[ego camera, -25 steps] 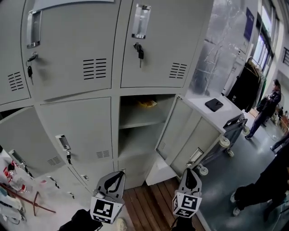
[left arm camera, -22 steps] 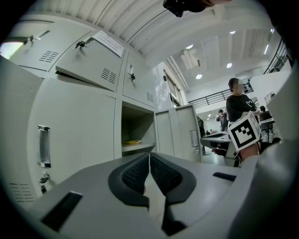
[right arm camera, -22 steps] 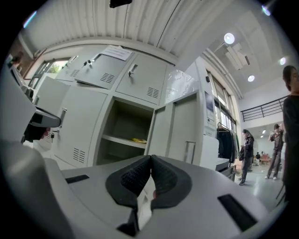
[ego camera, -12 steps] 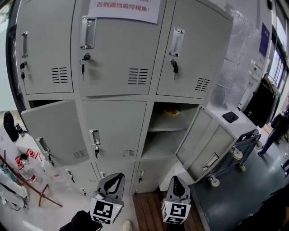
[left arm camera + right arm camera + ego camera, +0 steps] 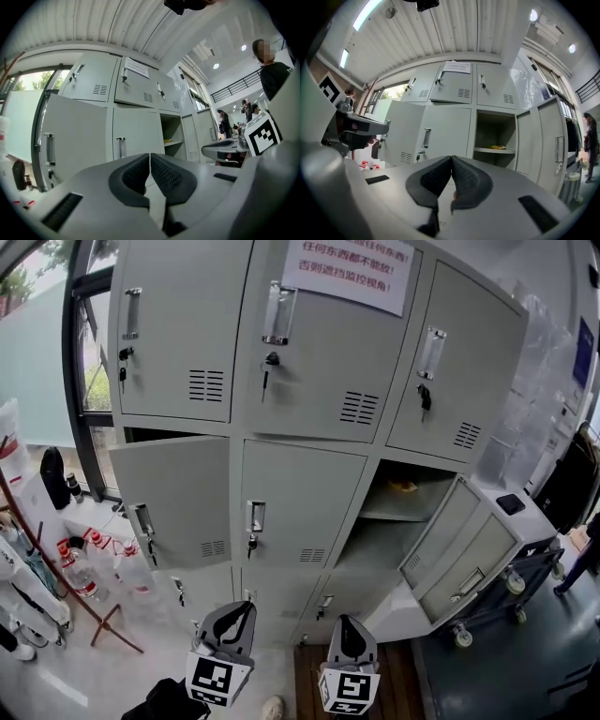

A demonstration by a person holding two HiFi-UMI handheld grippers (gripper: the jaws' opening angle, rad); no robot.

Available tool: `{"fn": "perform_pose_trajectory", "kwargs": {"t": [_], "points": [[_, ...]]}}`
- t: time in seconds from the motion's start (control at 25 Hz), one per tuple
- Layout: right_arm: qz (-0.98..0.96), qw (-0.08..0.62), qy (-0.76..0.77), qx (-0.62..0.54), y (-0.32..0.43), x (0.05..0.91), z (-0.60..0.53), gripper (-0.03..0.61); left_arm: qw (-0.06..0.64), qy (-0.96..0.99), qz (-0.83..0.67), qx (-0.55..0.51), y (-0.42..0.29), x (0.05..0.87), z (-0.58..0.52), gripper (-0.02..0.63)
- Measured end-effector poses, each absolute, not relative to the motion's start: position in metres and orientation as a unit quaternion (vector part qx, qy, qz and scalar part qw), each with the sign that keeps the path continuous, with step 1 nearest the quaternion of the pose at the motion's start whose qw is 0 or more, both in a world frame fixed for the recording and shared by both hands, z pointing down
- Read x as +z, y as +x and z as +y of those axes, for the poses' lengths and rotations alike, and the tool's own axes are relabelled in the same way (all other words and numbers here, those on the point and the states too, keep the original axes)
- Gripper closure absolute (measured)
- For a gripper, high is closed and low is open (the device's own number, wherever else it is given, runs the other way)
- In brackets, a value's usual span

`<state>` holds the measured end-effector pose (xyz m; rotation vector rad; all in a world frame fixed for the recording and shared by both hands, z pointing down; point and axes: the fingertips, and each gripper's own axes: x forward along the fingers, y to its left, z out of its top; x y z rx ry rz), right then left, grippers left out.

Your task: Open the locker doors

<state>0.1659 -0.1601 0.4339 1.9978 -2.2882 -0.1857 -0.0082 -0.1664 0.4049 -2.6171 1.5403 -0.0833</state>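
Note:
A grey locker bank (image 5: 309, 399) fills the head view. Its three top doors are closed, with keys hanging in their locks. In the middle row the left door (image 5: 173, 502) stands ajar. The centre door (image 5: 300, 507) with its handle (image 5: 255, 516) is closed. The right door (image 5: 459, 540) is swung wide, and the open compartment (image 5: 405, 495) has something yellow on its shelf. My left gripper (image 5: 246, 606) and right gripper (image 5: 344, 620) hang low in front of the bank, clear of it. Both are shut and empty. The left gripper view (image 5: 150, 157) and right gripper view (image 5: 451, 159) face the closed centre door (image 5: 445, 131).
Bottles (image 5: 84, 573) and a red stand (image 5: 66, 568) sit on the floor at left by a window. A wheeled grey cart (image 5: 511, 577) stands right of the open doors. A paper notice (image 5: 352, 273) hangs on the top lockers. People (image 5: 224, 126) stand far off at right.
The view has swung left across the lockers, bringing the left column and window into sight. Both grippers moved left with it, the right one closer to the left one. Their jaws stayed shut.

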Motion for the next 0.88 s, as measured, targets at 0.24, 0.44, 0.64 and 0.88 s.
{"fn": "perform_pose_trajectory", "kwargs": {"t": [0.24, 0.44, 0.64, 0.88], "points": [[-0.771, 0.046, 0.632, -0.054, 0.119, 0.442, -0.143, 0.563, 0.050, -0.847, 0.528, -0.030, -0.049, 0.409, -0.144, 0.588], [-0.780, 0.049, 0.622, -0.049, 0.095, 0.452, -0.122, 0.563, 0.047, -0.842, 0.536, -0.034, -0.071, 0.416, -0.123, 0.588], [-0.783, 0.052, 0.618, -0.045, 0.083, 0.458, -0.108, 0.563, 0.045, -0.841, 0.538, -0.035, -0.084, 0.418, -0.110, 0.588], [-0.784, 0.052, 0.617, -0.048, 0.076, 0.456, -0.106, 0.563, 0.043, -0.843, 0.535, -0.030, -0.087, 0.418, -0.108, 0.588]]}}
